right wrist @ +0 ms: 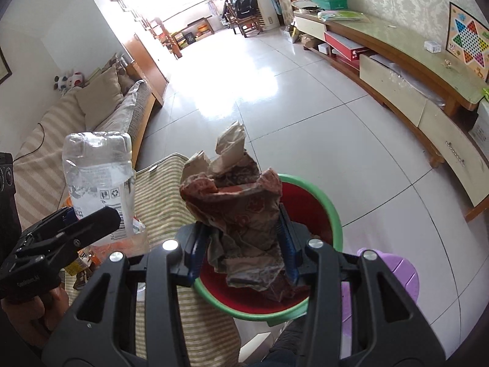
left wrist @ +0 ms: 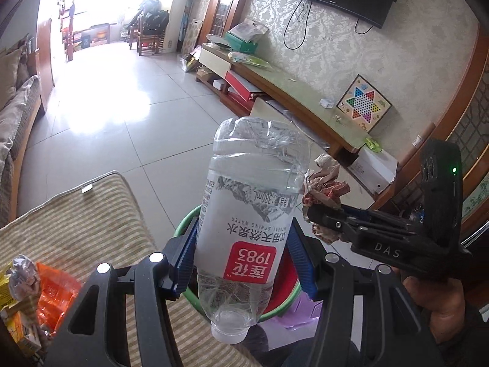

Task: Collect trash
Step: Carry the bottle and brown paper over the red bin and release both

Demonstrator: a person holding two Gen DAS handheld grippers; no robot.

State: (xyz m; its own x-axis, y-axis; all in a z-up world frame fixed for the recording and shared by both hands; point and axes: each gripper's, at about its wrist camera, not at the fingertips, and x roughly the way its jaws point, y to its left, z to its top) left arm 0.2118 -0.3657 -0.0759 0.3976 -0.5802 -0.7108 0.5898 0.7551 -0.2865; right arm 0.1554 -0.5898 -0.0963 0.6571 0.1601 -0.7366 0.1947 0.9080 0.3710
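Left tongs [left wrist: 243, 253]: closed on a clear plastic water bottle [left wrist: 247, 214], blue pads pressed to both sides of its white label. The bottle is inverted, white cap toward the camera, crumpled base pointing away toward 12 o'clock. In the right wrist view the same bottle [right wrist: 97, 177] appears at 9 o'clock, clamped in the left tongs [right wrist: 91, 217].

Right tongs [right wrist: 243, 250]: closed on a crumpled wad of brown and red paper [right wrist: 238, 214], which fills the gap between the blue pads and sticks up past them. In the left wrist view the right tongs [left wrist: 318, 214] sit at 3 o'clock with the paper wad [left wrist: 324, 183] bunched at their tip, just beside the bottle.

Bin [right wrist: 324, 202]: round, green rim, red inside, seen beyond and below both held items. In the left wrist view only arcs of its green rim [left wrist: 183, 223] show behind the bottle.

Purple stool [right wrist: 394, 272]: just beside the bin, at 4 o'clock in the right wrist view.

Striped cushion [left wrist: 76, 214]: at 9 o'clock in the left wrist view, beside the bin.

Remaining wrappers [left wrist: 49, 290]: orange and yellow packets lying on the cushion at 8 o'clock, well apart from both tongs.

Floor [left wrist: 122, 98]: pale glossy tile.
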